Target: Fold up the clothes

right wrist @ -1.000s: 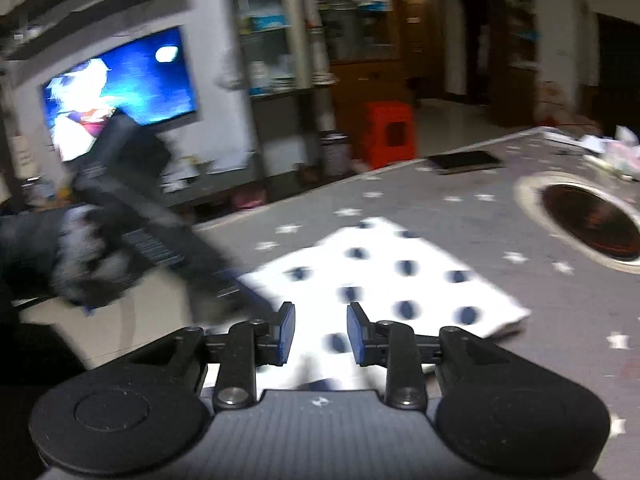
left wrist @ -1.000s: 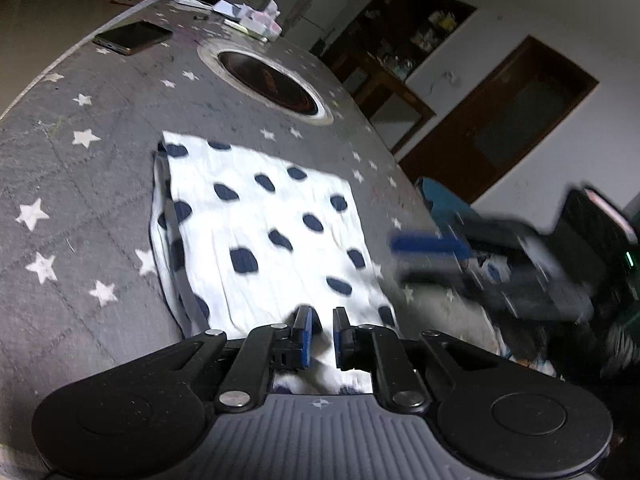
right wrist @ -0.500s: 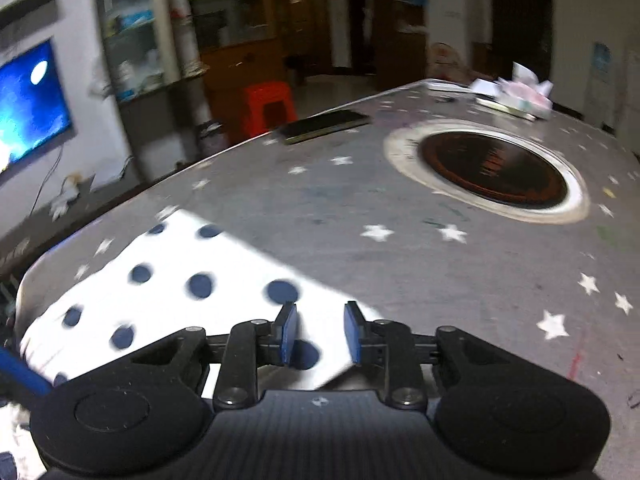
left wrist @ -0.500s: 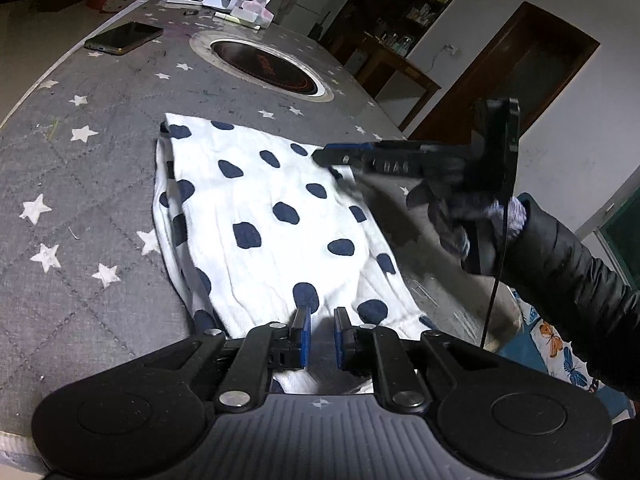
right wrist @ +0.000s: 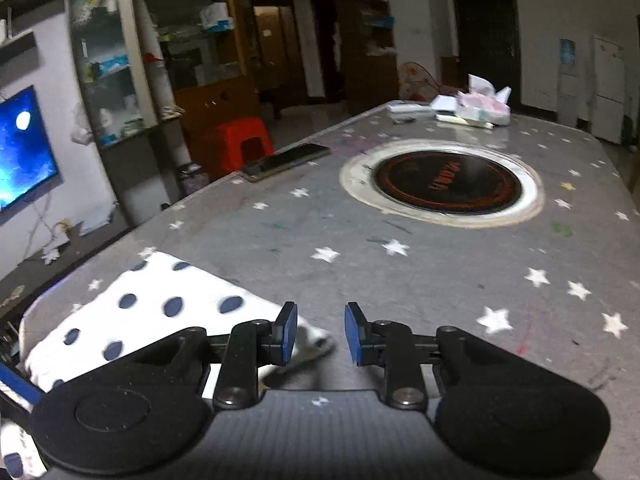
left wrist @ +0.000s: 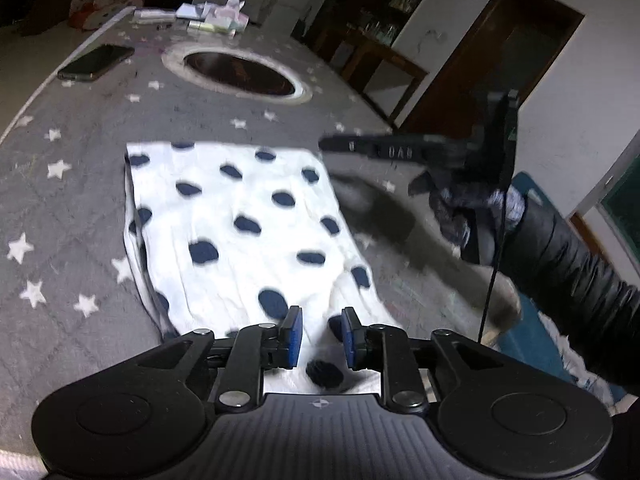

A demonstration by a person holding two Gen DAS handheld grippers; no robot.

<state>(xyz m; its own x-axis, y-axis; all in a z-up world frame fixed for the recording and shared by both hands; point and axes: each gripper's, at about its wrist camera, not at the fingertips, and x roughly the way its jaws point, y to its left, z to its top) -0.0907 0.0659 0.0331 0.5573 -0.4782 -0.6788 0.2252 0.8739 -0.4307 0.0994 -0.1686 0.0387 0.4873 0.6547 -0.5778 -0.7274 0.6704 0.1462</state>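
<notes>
Swinging across from the table's side, the right gripper (right wrist: 321, 334) now hangs over the far right corner of the folded white cloth with navy dots (left wrist: 256, 236), where a second ago it blurred past beyond the table edge. Its jaws stand at a narrow gap with nothing between them; the cloth corner lies just below and left of its left pad (right wrist: 289, 332).

At the near edge, the left gripper (left wrist: 319, 338) has just been opening its jaws, from almost closed to a narrow gap. Cloth shows through that gap, but the blue pads do not press on it.

Seen from the left wrist, a gloved hand (left wrist: 464, 208) and dark sleeve (left wrist: 568, 264) carry the right gripper above the cloth's right side.

Spread flat on the grey star-print table cover (left wrist: 80, 208), the cloth lies near the table's front edge, with layered edges showing along its left side.

Beyond it, a round recess with a pale rim (right wrist: 442, 182) holds a dark disc. A phone (right wrist: 286, 160) rests near the table's edge, and a tissue pack and papers (right wrist: 480, 108) sit at the far end.
</notes>
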